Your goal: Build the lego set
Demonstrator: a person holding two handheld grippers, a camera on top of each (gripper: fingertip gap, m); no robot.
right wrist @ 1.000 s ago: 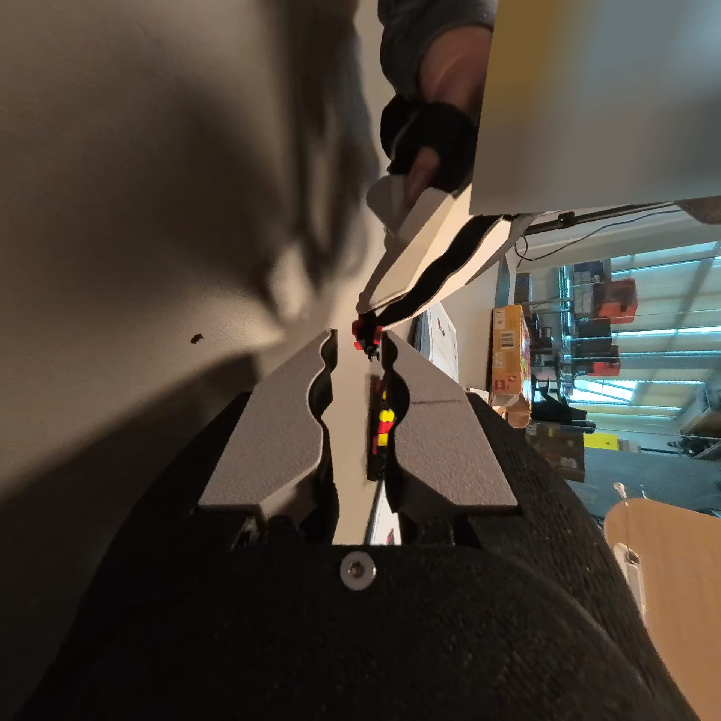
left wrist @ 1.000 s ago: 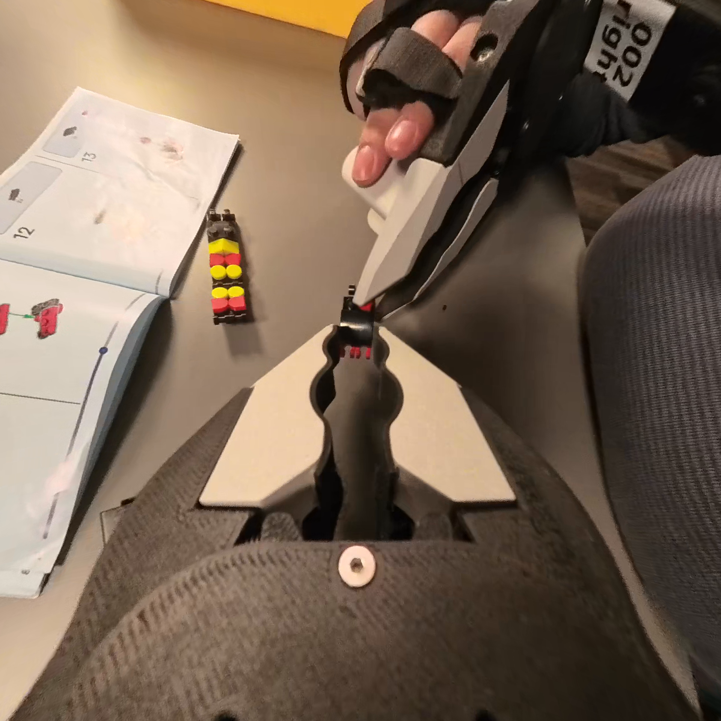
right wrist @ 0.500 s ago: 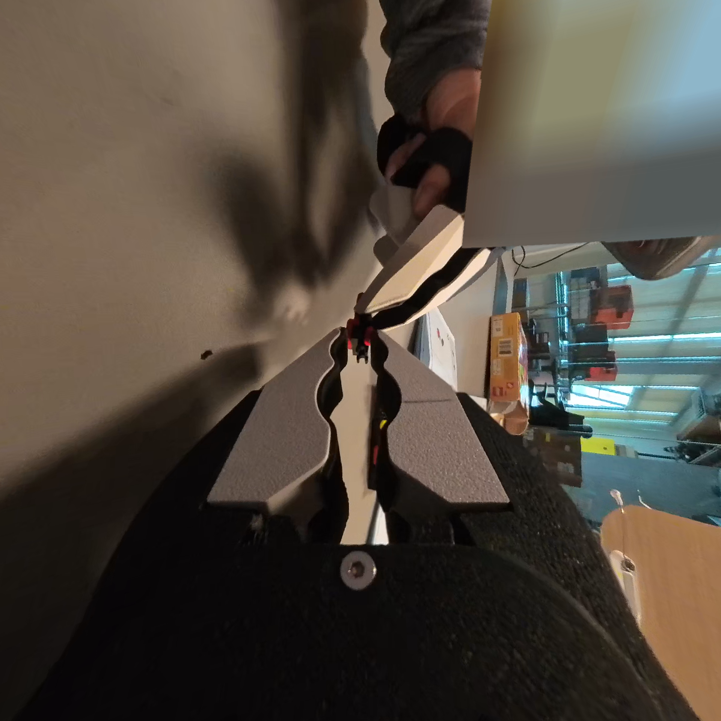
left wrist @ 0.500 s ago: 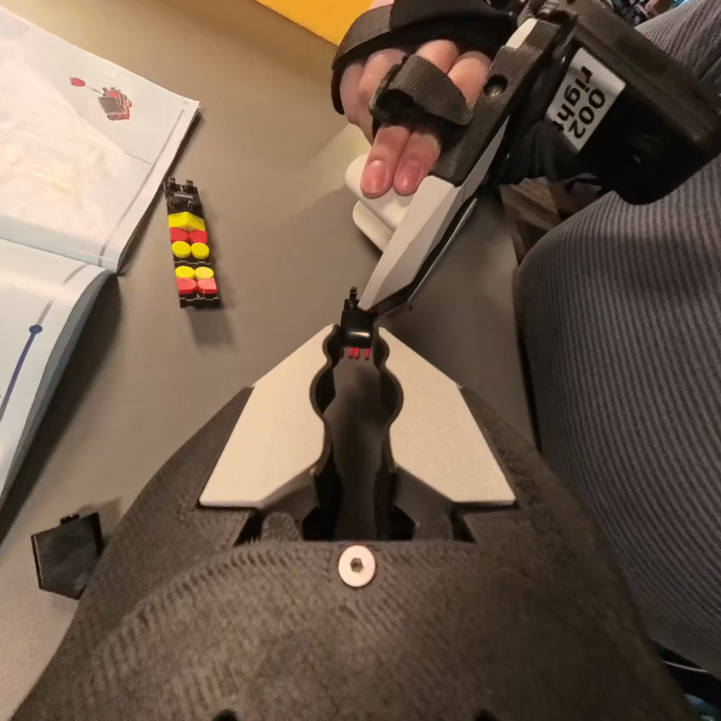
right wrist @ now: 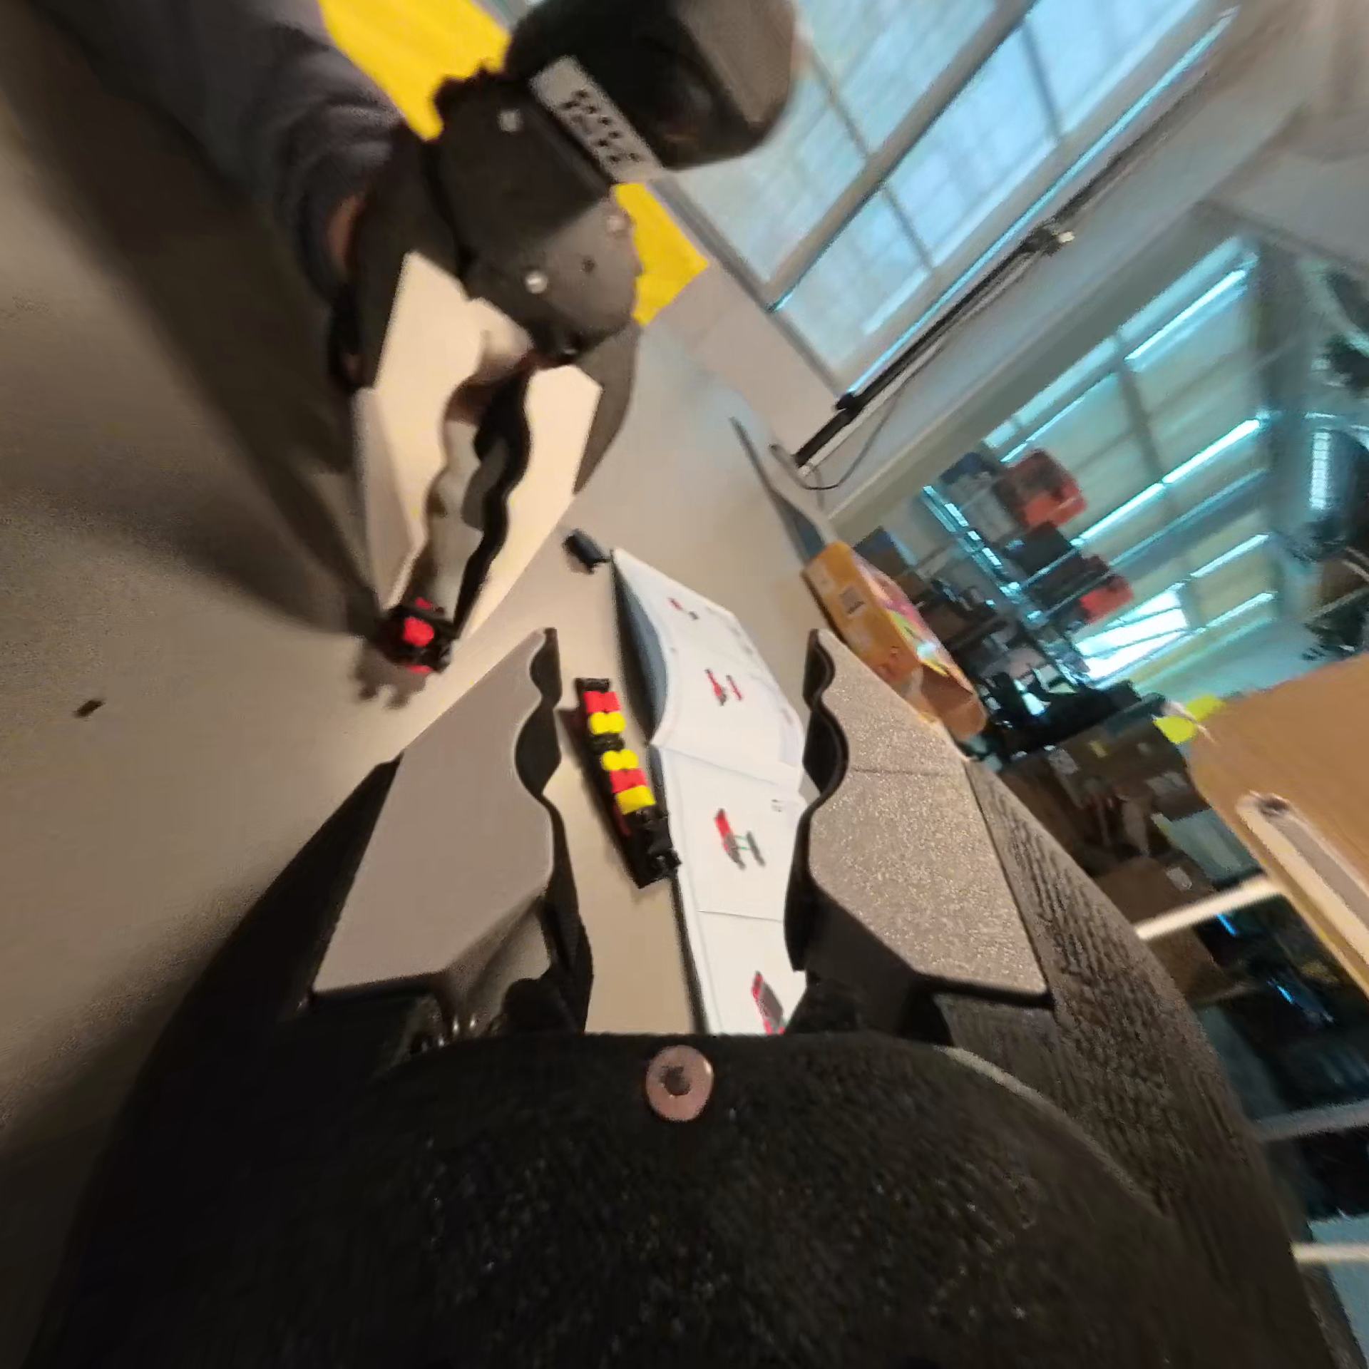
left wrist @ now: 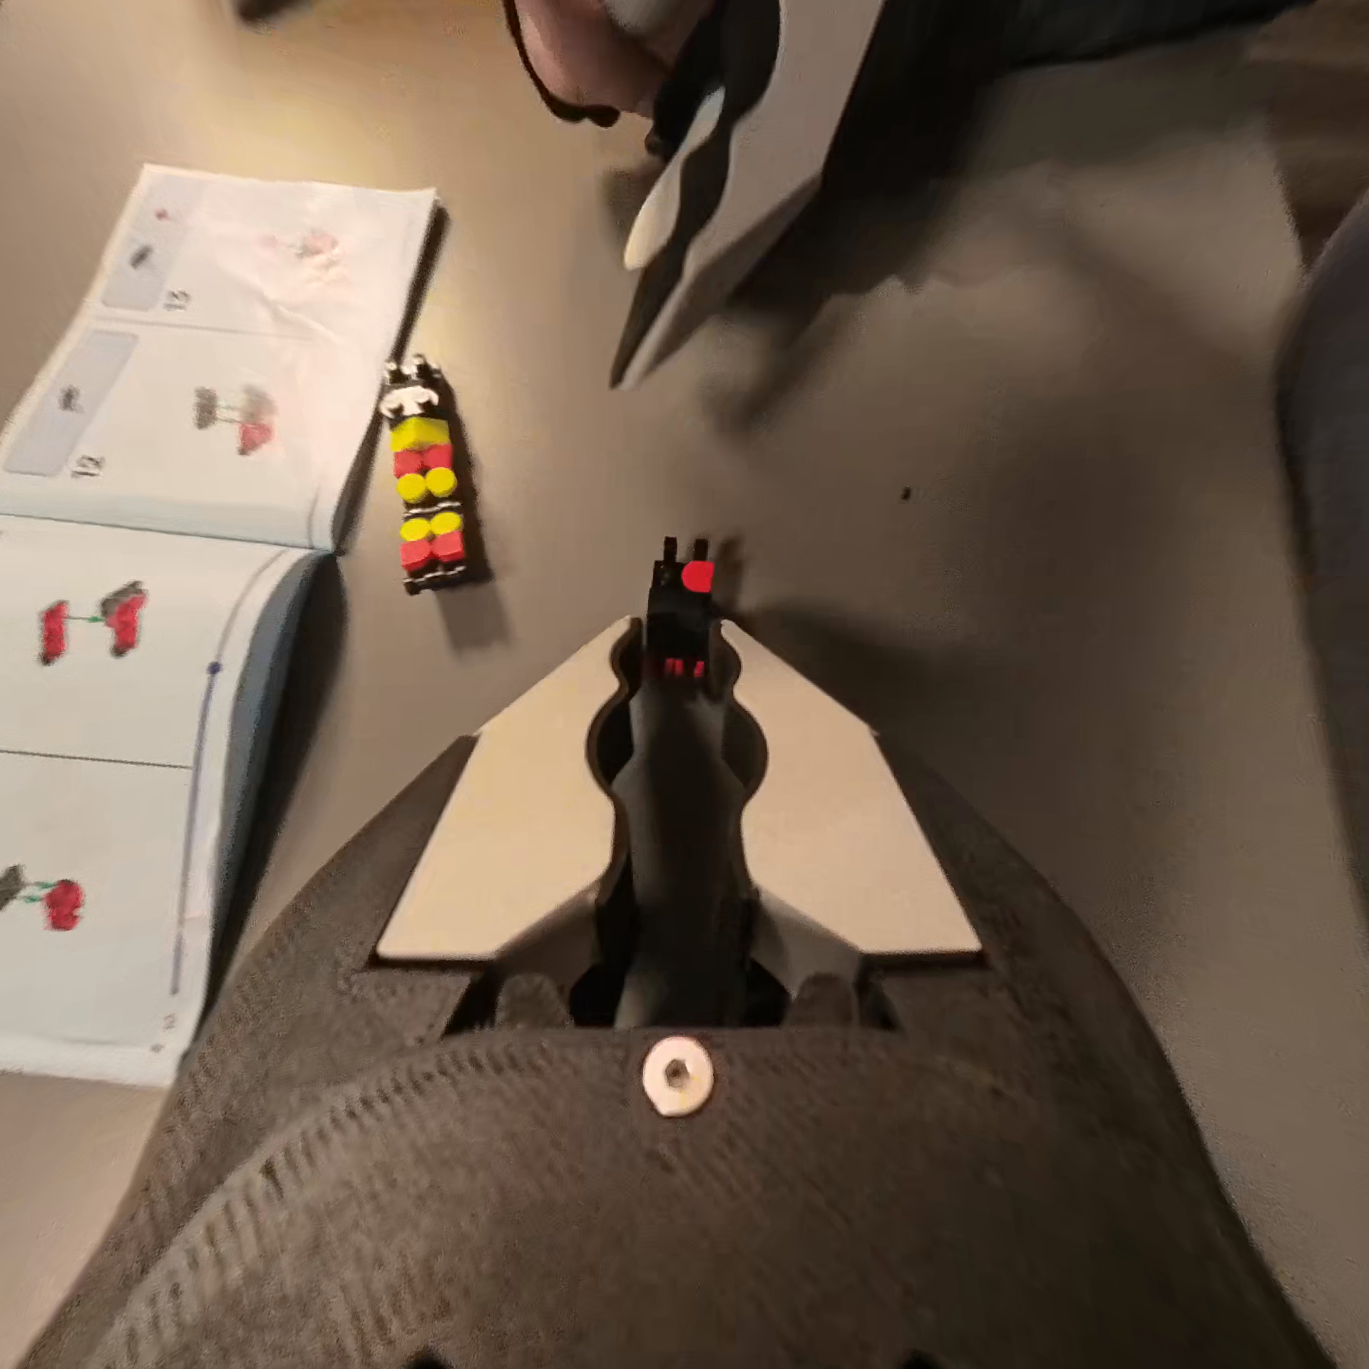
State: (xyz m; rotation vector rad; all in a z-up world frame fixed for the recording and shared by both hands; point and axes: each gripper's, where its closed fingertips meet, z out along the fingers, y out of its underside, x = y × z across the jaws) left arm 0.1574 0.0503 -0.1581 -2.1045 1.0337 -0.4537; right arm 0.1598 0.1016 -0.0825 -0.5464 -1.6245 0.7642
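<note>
A small black-and-red piece point(left wrist: 678, 604) is clamped in the left gripper point(left wrist: 675, 652); right gripper point(right wrist: 678, 648) jaws are apart. Next, it probably gets joined onto the studded strip point(left wrist: 430, 481).

In the right wrist view the right gripper point(right wrist: 681, 652) stands with its grey jaws spread wide and nothing between them, and through the gap lie a long black lego strip point(right wrist: 624, 770) carrying red and yellow pieces and, just to its right, an open instruction booklet point(right wrist: 730, 748) on the grey table point(right wrist: 111, 778). To the far left the left gripper point(right wrist: 437, 618) reaches down with its jaws pinched on a small black and red lego piece point(right wrist: 415, 634) close to the tabletop, well apart from the strip. Farther right a yellow box point(right wrist: 889, 630) lies beyond the booklet, with windows and blurred shelving behind.
</note>
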